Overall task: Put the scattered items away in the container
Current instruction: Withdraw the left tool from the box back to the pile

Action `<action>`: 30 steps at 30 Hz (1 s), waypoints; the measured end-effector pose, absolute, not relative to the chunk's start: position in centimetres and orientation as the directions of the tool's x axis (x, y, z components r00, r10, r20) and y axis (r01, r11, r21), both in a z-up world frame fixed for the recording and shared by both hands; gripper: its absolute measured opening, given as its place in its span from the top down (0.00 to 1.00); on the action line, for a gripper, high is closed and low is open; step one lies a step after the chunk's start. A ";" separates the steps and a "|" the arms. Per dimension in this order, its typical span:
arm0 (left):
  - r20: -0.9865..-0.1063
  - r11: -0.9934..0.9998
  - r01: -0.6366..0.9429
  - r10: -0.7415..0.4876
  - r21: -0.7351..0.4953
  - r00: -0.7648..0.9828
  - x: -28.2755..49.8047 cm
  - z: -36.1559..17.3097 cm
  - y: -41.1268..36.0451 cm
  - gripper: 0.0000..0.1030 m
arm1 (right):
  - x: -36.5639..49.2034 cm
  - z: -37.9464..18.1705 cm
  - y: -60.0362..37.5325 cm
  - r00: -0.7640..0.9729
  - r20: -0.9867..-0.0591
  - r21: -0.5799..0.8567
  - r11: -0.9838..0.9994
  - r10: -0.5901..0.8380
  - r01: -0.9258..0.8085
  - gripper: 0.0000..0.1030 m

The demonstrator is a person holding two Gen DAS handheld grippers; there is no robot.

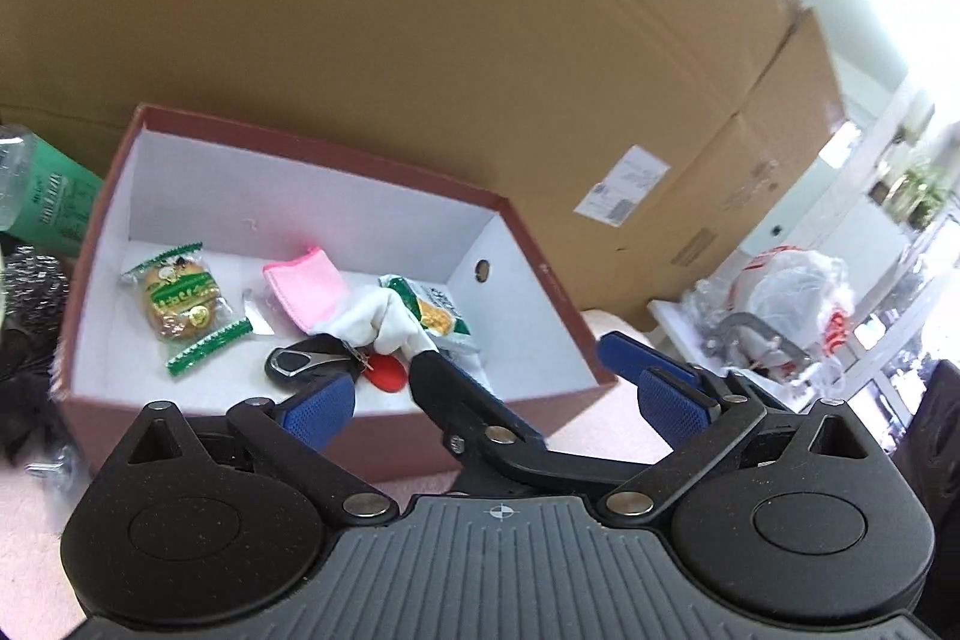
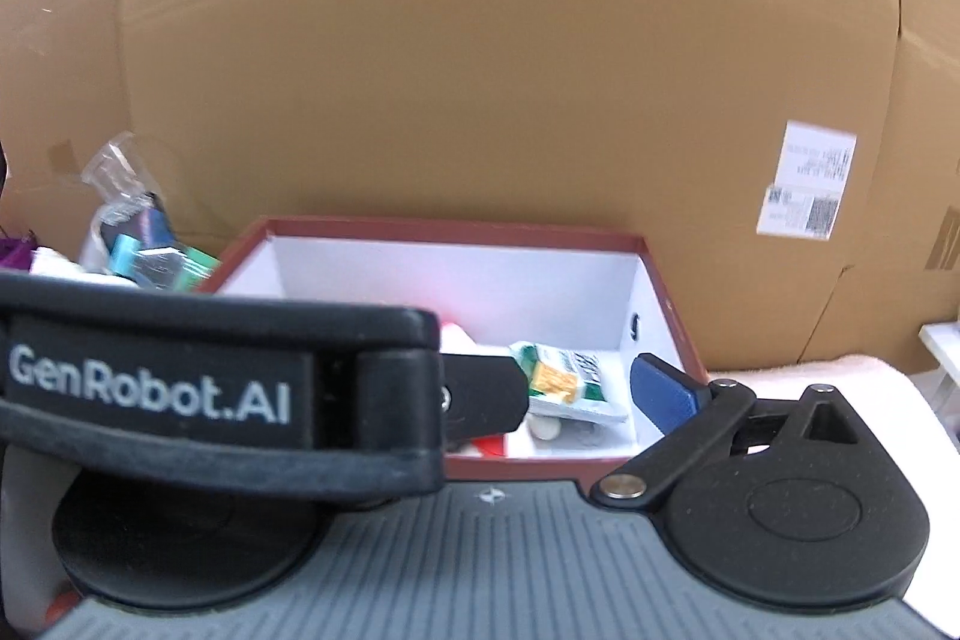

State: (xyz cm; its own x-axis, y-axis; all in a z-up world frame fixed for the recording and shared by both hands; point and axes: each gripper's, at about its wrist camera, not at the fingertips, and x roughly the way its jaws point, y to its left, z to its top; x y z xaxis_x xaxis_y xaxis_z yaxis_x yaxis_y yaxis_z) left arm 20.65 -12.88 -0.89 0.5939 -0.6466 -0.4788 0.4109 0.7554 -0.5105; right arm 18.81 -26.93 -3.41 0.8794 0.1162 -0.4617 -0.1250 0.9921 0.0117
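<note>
A red-brown box with a white inside stands before me. In it lie a wrapped biscuit, a pink cloth, a green snack packet, a black car key, a red piece and a white cloth. My left gripper is open at the box's near wall. Its blue pads hold nothing. My right gripper reaches into the box, and one black finger touches the white cloth. In the right wrist view the box and snack packet show; the left gripper's body hides the right gripper's left finger.
Large cardboard boxes stand behind the box. A green bottle and dark clutter lie to the left. Plastic bags sit on a white shelf at right. The surface is covered by pale pink cloth. Packets are piled at the left.
</note>
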 end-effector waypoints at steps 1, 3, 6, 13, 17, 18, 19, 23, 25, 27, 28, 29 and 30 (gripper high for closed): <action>-0.470 0.755 0.410 -0.646 -0.512 0.602 19.8 -1.0 -12.2 0.00 | 18.0 -3.1 -26.4 0.888 -0.444 0.008 0.992 0.119 -0.129 0.01; -0.452 0.747 0.403 -0.650 -0.529 0.612 18.4 -1.3 -10.4 0.00 | 16.7 -2.9 -25.0 0.900 -0.418 -0.009 0.990 0.125 -0.142 0.01; -0.441 0.743 0.377 -0.645 -0.553 0.624 16.8 -2.3 -7.5 0.00 | 14.7 -3.2 -22.5 0.913 -0.388 -0.048 0.986 0.128 -0.159 0.01; -0.455 0.789 0.303 -0.571 -0.535 0.683 13.5 -4.8 -0.7 0.00 | 9.9 -5.1 -17.1 0.918 -0.354 -0.075 0.972 0.181 -0.221 0.01; -0.468 0.820 0.261 -0.518 -0.509 0.716 12.2 -6.4 3.0 0.00 | 8.0 -6.3 -13.3 0.907 -0.355 -0.076 0.960 0.225 -0.268 0.01; -0.476 0.832 0.245 -0.499 -0.498 0.724 12.0 -6.8 3.8 0.00 | 7.8 -6.8 -12.3 0.903 -0.356 -0.072 0.956 0.240 -0.283 0.01; -0.485 0.842 0.232 -0.482 -0.487 0.730 12.0 -7.1 4.6 0.00 | 7.6 -7.4 -11.3 0.897 -0.359 -0.065 0.952 0.257 -0.299 0.01; -0.499 0.877 0.178 -0.409 -0.446 0.764 12.2 -8.1 7.6 0.00 | 7.7 -8.6 -8.1 0.865 -0.391 -0.034 0.934 0.314 -0.354 0.01; -0.494 0.884 0.166 -0.391 -0.438 0.776 12.4 -8.5 8.8 0.00 | 7.7 -9.2 -6.6 0.856 -0.397 -0.029 0.927 0.332 -0.374 0.01; -0.488 0.884 0.164 -0.387 -0.437 0.782 12.8 -8.9 9.8 0.00 | 8.5 -9.6 -5.2 0.849 -0.402 -0.022 0.923 0.343 -0.384 0.01; -0.486 0.883 0.164 -0.388 -0.440 0.783 12.9 -9.0 10.3 0.00 | 8.9 -9.7 -4.6 0.842 -0.409 -0.016 0.920 0.352 -0.392 0.01; -0.488 0.882 0.160 -0.387 -0.443 0.782 13.2 -9.2 10.8 0.00 | 9.2 -9.8 -4.1 0.835 -0.417 -0.013 0.916 0.359 -0.400 0.01; -0.490 0.879 0.155 -0.389 -0.451 0.780 13.5 -9.4 11.2 0.00 | 9.5 -9.9 -3.7 0.830 -0.423 -0.011 0.914 0.362 -0.405 0.01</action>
